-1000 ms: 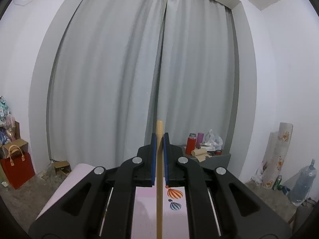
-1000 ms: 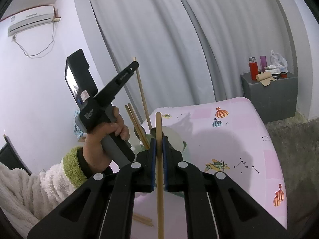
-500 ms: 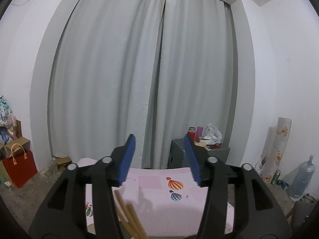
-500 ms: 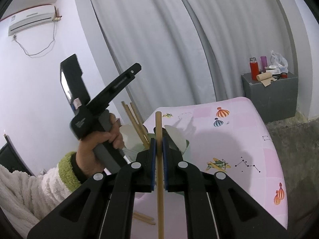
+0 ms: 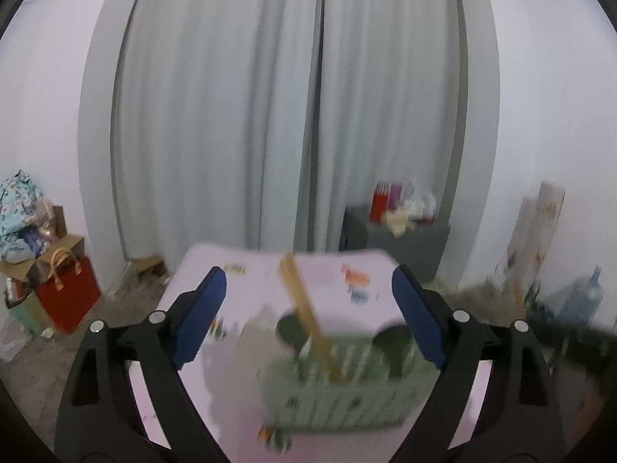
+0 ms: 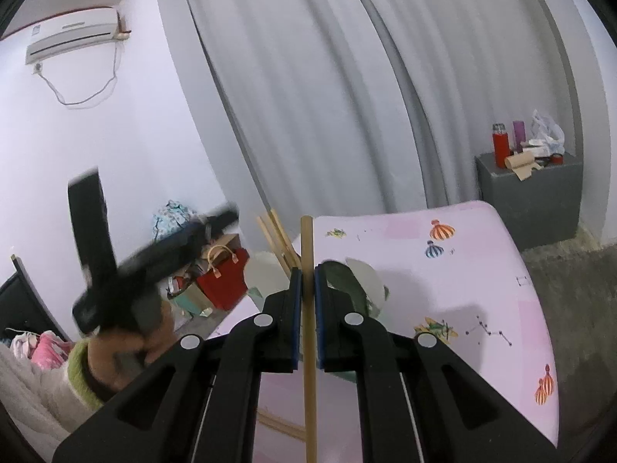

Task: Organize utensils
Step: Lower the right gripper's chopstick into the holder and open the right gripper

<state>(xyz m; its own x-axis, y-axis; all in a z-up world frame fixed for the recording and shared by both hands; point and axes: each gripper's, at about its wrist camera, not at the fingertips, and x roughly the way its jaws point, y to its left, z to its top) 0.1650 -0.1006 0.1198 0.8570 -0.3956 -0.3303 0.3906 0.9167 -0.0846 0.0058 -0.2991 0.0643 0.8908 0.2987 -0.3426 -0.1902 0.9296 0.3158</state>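
In the left wrist view my left gripper (image 5: 308,308) is open and empty above a green slotted utensil holder (image 5: 343,397) on the pink table (image 5: 239,277). Wooden chopsticks (image 5: 304,308) stand leaning in the holder. The view is blurred by motion. In the right wrist view my right gripper (image 6: 307,297) is shut on one wooden chopstick (image 6: 308,339), held upright. Behind it the holder's rim (image 6: 358,277) and the standing chopsticks (image 6: 275,235) show. The left gripper (image 6: 154,266) appears blurred at the left.
More chopsticks (image 6: 281,426) lie on the table near the front. A grey cabinet (image 6: 532,196) with bottles stands beyond the table's far end. A red bag (image 5: 67,293) sits on the floor at the left. Curtains hang behind.
My left gripper let go of its chopstick into the holder, opened wide, then tilted down toward the holder. My right gripper still holds its chopstick, hardly moved.
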